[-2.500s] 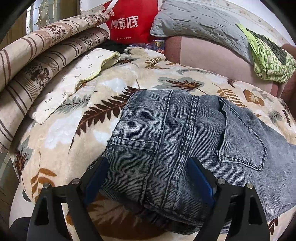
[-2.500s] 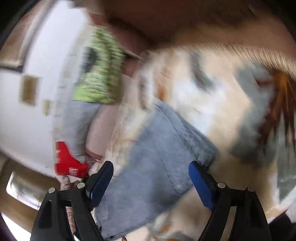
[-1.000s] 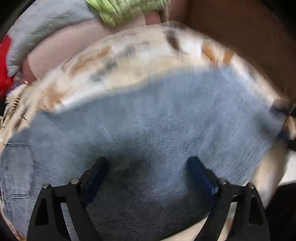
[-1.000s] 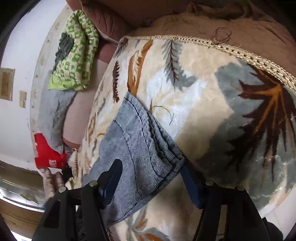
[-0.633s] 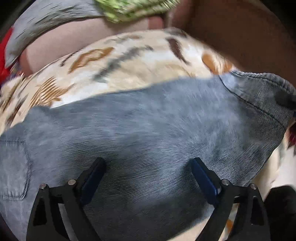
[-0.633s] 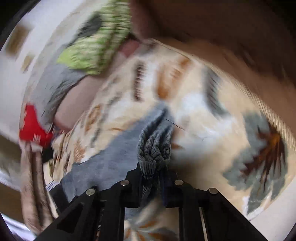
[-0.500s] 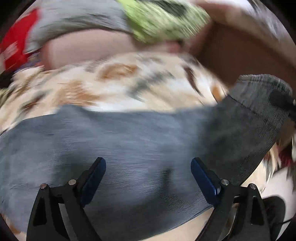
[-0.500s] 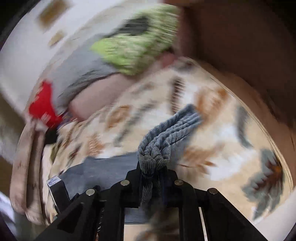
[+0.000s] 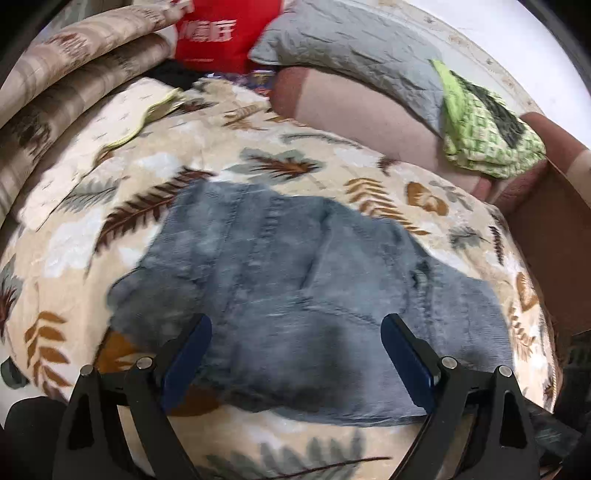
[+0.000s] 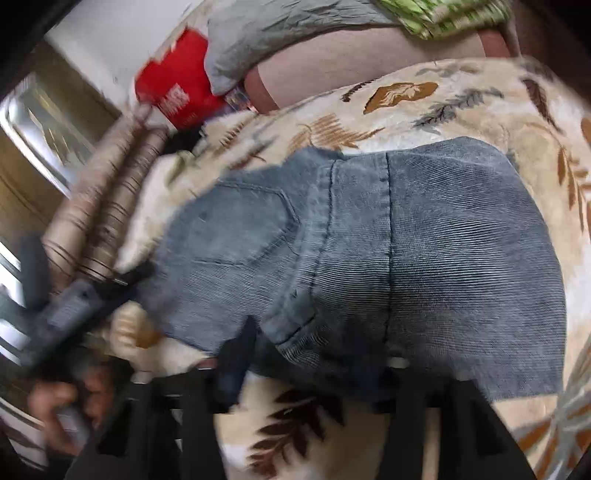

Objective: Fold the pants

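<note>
Both tongs, left [image 9: 295, 354] and right [image 10: 314, 354], wide and empty over folded pants [image 9: 295, 288], right just reopened.

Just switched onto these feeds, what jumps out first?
The grey-blue corduroy pants lie folded mid-blanket, back pocket up. Both claws stand open over them, left claw and right claw, neither pinching cloth. A red bag sits behind by the pillows.

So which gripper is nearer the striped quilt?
Left: left gripper sits beside the striped quilt; right gripper, jaws just opened, pants edge loose between them, farther off.
</note>
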Motion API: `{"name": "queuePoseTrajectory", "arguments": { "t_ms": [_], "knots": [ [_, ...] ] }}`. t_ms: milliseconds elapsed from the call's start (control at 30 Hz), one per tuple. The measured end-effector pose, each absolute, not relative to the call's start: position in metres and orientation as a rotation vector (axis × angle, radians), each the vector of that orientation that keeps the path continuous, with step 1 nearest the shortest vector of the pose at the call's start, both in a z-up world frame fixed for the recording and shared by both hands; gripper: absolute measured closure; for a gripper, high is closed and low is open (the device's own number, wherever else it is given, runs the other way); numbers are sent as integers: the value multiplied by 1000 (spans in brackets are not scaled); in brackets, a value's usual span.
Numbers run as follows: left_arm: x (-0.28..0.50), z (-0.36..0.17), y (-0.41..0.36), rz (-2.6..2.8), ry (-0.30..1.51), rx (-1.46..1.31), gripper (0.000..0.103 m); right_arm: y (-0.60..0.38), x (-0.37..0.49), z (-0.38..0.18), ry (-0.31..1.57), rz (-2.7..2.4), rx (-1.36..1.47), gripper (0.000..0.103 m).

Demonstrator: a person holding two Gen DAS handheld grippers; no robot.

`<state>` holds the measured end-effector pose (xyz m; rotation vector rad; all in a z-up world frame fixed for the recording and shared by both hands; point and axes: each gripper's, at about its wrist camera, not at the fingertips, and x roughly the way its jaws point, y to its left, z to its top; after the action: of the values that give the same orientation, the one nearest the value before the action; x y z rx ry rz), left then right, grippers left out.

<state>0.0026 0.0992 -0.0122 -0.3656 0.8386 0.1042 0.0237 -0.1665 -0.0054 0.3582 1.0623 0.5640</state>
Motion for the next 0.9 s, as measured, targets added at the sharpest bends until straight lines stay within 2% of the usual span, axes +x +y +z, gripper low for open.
{"name": "queuePoseTrajectory", "arguments": {
  "t_ms": [33, 67, 233, 433, 533, 567, 767, 833, 900],
  "knots": [
    [5, -10, 92, 79, 837, -369, 10, -179, 22, 5, 1031, 552, 390, 31],
    [9, -9, 81, 48, 839, -376, 10, -192, 21, 13, 998, 530, 402, 30],
    [17, -1, 32, -112, 888, -433, 10, -251, 15, 22, 927, 456, 547, 29],
    [33, 7, -25, -221, 870, -383, 10, -297, 22, 2, 946, 510, 853, 29],
    [52, -43, -46, -215, 1107, -336, 10, -302, 33, -47, 1146, 452, 960, 29],
    [55, -60, -48, -202, 1173, -324, 14, -307, 31, -49, 1115, 468, 999, 29],
    [44, -9, -58, -235, 936, -216, 14, -313, 47, -5, 1064, 485, 887, 29],
    [51, -17, -63, -232, 962, -176, 14, -316, 64, 9, 1042, 497, 872, 29],
    [64, -44, -66, -193, 1069, -147, 14, -314, 88, 22, 1028, 519, 866, 29]
  ]
}}
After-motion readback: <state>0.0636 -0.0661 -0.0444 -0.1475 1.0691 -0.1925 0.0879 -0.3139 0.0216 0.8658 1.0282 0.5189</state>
